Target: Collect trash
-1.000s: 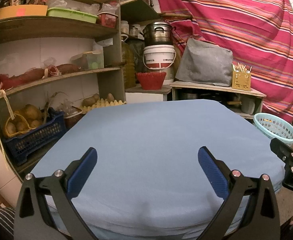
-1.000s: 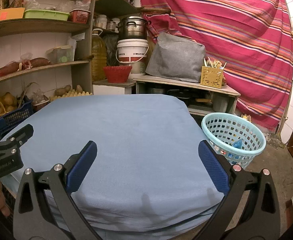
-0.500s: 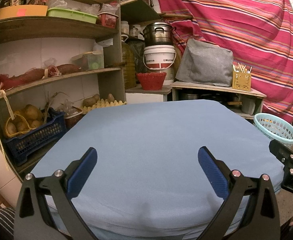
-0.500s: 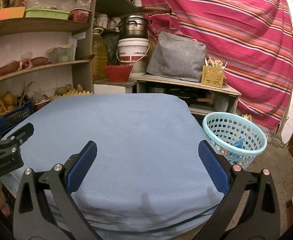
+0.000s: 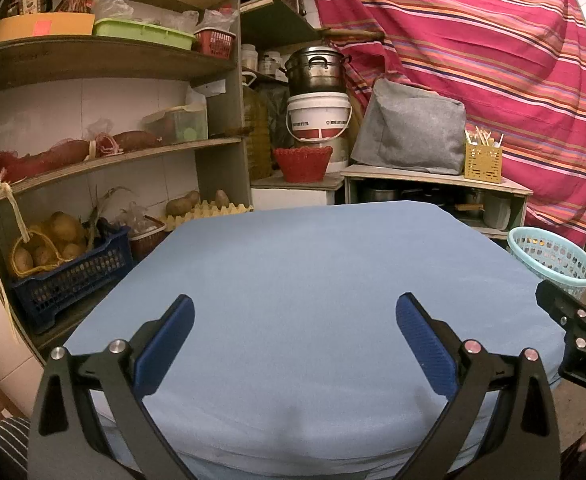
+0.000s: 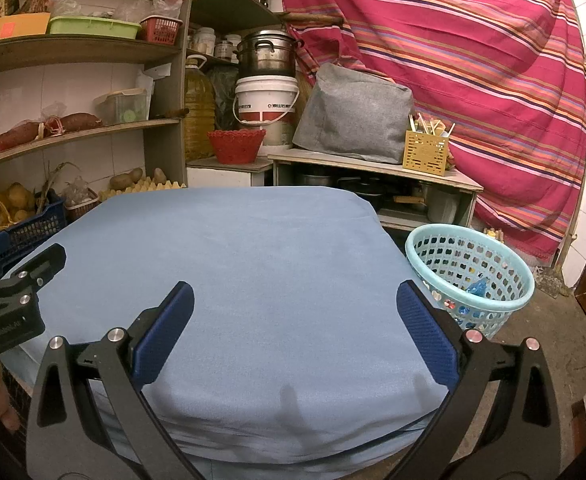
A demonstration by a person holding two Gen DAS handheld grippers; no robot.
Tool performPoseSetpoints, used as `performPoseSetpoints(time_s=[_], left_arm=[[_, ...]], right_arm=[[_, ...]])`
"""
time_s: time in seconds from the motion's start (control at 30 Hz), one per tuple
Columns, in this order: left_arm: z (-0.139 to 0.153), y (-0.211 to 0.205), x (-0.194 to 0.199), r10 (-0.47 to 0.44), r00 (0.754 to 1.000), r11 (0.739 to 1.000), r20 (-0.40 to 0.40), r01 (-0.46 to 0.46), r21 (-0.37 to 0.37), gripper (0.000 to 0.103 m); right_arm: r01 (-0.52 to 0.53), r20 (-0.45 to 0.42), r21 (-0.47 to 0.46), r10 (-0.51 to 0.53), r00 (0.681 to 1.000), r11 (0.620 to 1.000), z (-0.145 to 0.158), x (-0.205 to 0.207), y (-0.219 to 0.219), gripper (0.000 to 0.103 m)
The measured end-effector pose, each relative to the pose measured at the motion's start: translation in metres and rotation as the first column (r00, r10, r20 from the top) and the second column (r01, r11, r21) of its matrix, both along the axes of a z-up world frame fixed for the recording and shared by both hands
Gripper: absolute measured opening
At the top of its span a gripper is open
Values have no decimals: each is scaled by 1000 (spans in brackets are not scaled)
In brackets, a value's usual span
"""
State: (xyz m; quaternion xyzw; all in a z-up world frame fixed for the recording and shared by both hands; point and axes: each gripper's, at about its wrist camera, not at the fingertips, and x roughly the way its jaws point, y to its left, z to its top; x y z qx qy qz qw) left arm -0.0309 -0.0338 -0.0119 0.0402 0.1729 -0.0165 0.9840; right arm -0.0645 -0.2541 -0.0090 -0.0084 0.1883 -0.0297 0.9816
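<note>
Both grippers are held over the near edge of a table covered with a blue cloth (image 5: 313, 280), side by side. The left gripper (image 5: 295, 326) is spread wide with nothing between its blue pads, and the right gripper (image 6: 295, 324) is spread just as wide and just as empty. The trash, a few small colorful bits, can be seen inside the pale blue basket (image 6: 513, 276) sitting on the floor just off the table's right side. Shelves (image 5: 105, 156) stocked with potatoes and boxes are seen on the left, and a striped red curtain (image 6: 473, 60) is hung behind it all.
</note>
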Motion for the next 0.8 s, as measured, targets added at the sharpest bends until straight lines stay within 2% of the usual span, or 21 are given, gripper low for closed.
performPoseSetpoints(time_s=[0.8], left_arm=[[5,-2,2,12,1000,1000,20,-12,2,99]], right_arm=[[-1,0,-2,1,1000,1000,0,1,0,99]])
